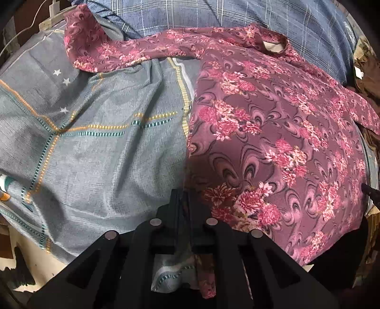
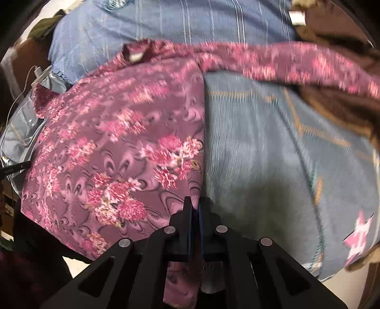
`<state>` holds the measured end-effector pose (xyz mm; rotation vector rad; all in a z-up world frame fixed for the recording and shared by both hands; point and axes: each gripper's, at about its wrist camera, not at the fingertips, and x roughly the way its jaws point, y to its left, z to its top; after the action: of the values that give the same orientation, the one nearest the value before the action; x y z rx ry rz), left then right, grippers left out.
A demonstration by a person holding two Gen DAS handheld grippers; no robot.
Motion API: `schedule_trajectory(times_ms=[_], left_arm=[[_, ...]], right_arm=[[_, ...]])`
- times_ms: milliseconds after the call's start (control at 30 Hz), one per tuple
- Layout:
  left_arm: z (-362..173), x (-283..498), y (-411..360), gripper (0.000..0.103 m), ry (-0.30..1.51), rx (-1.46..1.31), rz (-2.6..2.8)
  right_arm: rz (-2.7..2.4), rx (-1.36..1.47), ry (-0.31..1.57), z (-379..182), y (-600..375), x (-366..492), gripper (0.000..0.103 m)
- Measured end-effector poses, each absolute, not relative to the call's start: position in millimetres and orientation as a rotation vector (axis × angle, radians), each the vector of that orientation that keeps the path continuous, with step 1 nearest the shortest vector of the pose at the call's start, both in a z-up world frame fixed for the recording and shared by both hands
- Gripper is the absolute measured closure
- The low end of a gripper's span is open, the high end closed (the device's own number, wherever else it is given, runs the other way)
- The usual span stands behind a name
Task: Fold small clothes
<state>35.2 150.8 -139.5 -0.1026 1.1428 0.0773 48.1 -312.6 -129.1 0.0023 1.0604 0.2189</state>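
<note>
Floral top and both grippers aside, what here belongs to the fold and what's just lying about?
In the job:
floral top
left gripper, shut on its hem
right gripper, shut on its hem

Lying about:
grey-blue bedsheet
blue checked cloth
brown garment
white charger cable

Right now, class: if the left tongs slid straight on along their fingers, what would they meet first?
The left tongs are already shut on the floral shirt, at its left edge. Straight ahead, that edge runs beside the grey bedsheet, so they would likely meet more shirt edge and sheet; depth is unclear.
</note>
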Motion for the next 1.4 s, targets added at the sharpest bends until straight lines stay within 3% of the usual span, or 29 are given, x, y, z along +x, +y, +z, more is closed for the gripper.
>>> schedule_trajectory(times_ms=[133, 167, 200, 267, 300, 333, 467, 567, 633, 800, 967, 1133, 1267, 1400], left_arm=[[-110.4, 35.8, 152.5, 0.095, 1.091, -0.072, 0.011], [-103.4, 38.4, 153.9, 0.084, 1.074, -0.071, 0.002], [-95.4, 43.5, 157.1, 0.066, 1.047, -0.073, -0.002], [-83.1, 58.2, 162.6, 0.042, 0.990, -0.093, 0.010], [-81.5, 67.1, 164.1, 0.040, 0.976, -0.101, 0.017], [-81.6, 77.4, 164.8, 0.040, 0.973, -0.108, 0.026], [-102.1, 126.0, 159.1, 0.040, 1.049, -0.179, 0.041], [-120.3, 143.0, 142.9, 0.040, 1.085, -0.151, 0.069], [-134.5, 147.6, 133.5, 0.040, 1.111, -0.112, 0.086], [-141.3, 141.3, 134.1, 0.040, 1.133, -0.089, 0.085], [-112.5, 137.3, 128.9, 0.040, 1.058, -0.131, 0.031], [-106.0, 161.2, 101.7, 0.040, 1.027, -0.148, -0.032], [-124.3, 183.4, 75.3, 0.040, 1.084, -0.151, -0.050], [-141.3, 189.2, 61.0, 0.039, 1.118, -0.128, -0.041]], right_arm=[[0.236, 0.020, 1.024, -107.7, -314.5, 52.2, 0.091], [0.248, 0.047, 1.003, -99.3, -317.5, 57.1, 0.091], [0.256, 0.077, 0.977, -90.5, -322.2, 62.0, 0.088], [0.247, 0.142, 0.919, -74.1, -332.4, 78.2, 0.073], [0.238, 0.162, 0.896, -69.7, -334.4, 86.8, 0.062], [0.227, 0.178, 0.876, -66.9, -335.5, 101.7, 0.055], [0.220, 0.210, 0.918, -84.3, -320.4, 157.7, 0.053], [0.197, 0.181, 0.940, -105.7, -304.9, 190.0, 0.063], [0.160, 0.143, 0.984, -123.8, -299.7, 204.9, 0.080], [0.175, 0.206, 0.921, -100.5, -331.3, 200.7, 0.083], [-0.138, 0.371, 0.685, -44.1, -463.4, 174.5, 0.072], [-0.388, 0.504, 0.583, -24.4, -569.1, 152.9, 0.061], [-0.429, 0.517, 0.575, -25.8, -598.0, 157.9, 0.048], [-0.440, 0.464, 0.615, -35.1, -600.9, 171.2, 0.048]])
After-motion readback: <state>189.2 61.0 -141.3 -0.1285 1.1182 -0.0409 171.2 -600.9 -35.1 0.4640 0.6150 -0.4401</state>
